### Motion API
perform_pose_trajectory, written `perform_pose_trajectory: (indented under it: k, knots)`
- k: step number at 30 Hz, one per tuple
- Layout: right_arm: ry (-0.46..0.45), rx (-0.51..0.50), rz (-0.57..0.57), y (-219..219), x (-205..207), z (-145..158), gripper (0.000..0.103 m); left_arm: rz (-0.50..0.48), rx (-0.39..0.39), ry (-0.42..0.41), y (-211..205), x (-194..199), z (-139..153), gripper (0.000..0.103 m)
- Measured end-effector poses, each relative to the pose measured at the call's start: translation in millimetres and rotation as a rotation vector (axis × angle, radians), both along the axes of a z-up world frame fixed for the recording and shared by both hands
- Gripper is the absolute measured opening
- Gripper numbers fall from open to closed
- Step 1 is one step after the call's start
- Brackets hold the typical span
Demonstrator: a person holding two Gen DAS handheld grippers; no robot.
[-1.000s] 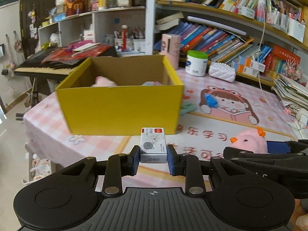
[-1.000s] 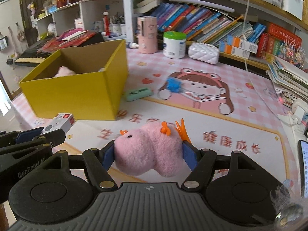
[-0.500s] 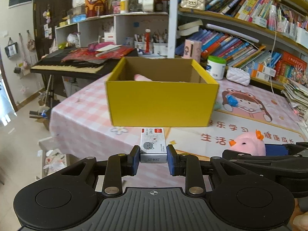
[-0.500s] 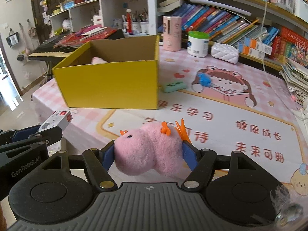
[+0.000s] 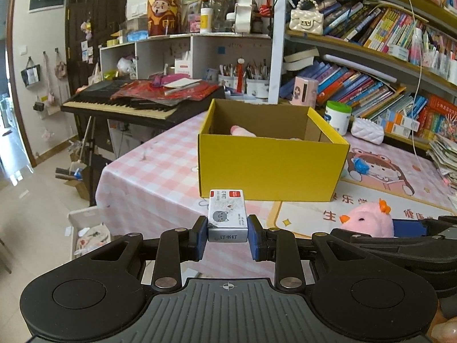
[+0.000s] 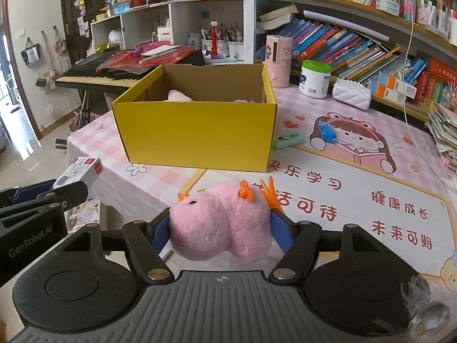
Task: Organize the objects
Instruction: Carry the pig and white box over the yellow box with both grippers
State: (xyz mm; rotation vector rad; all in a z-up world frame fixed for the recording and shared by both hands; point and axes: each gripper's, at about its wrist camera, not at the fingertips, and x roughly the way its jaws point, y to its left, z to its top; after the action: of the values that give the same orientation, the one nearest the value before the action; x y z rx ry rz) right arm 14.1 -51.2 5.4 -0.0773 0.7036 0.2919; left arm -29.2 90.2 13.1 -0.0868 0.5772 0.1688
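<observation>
My left gripper [image 5: 227,235] is shut on a small white staple box [image 5: 227,217] with a grey cat print, held above the table's near edge. It also shows in the right wrist view [image 6: 78,173]. My right gripper [image 6: 220,230] is shut on a pink plush chick [image 6: 221,224] with orange beak and comb, seen from the left wrist too [image 5: 367,223]. The open yellow cardboard box [image 5: 271,165] stands ahead on the pink table [image 5: 148,177]; in the right wrist view [image 6: 197,131] pink soft items lie inside it.
A green stapler [image 6: 287,140] and a blue clip [image 6: 327,132] lie right of the box. A white jar [image 6: 314,79], pink dispenser [image 6: 278,61] and white pouch [image 6: 351,97] stand behind. A keyboard [image 5: 125,107] is left, bookshelves behind, paper stacks [image 5: 445,154] right.
Both grippers have drawn back and up from the yellow box, which now looks smaller and farther. Each keeps its hold on its object.
</observation>
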Motion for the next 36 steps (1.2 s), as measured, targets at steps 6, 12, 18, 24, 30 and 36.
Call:
perform_pose_trajectory:
  k: [6,12,18,24,30,36]
  knots:
    - [-0.012,-0.009,0.009,3.7,8.0,3.5,0.069,0.018,-0.004,-0.046,4.6,8.0,9.1,0.028]
    - [-0.069,0.006,0.026,7.4,33.6,16.2,0.069,0.027,0.031,-0.112,2.9,32.0,24.1,0.028]
    - [-0.149,0.026,0.056,11.1,75.0,36.3,0.069,0.039,0.062,-0.151,1.0,67.2,34.6,0.028]
    - [-0.191,0.024,0.082,11.4,127.8,47.3,0.069,0.059,0.074,-0.16,-1.2,109.3,35.7,0.028]
    - [-0.18,0.012,0.106,10.7,173.6,42.0,0.069,0.084,0.077,-0.107,-4.2,147.9,24.6,0.028]
    - [-0.148,-0.023,0.168,16.9,201.0,29.3,0.069,0.087,0.101,-0.024,-5.2,174.0,8.9,0.028]
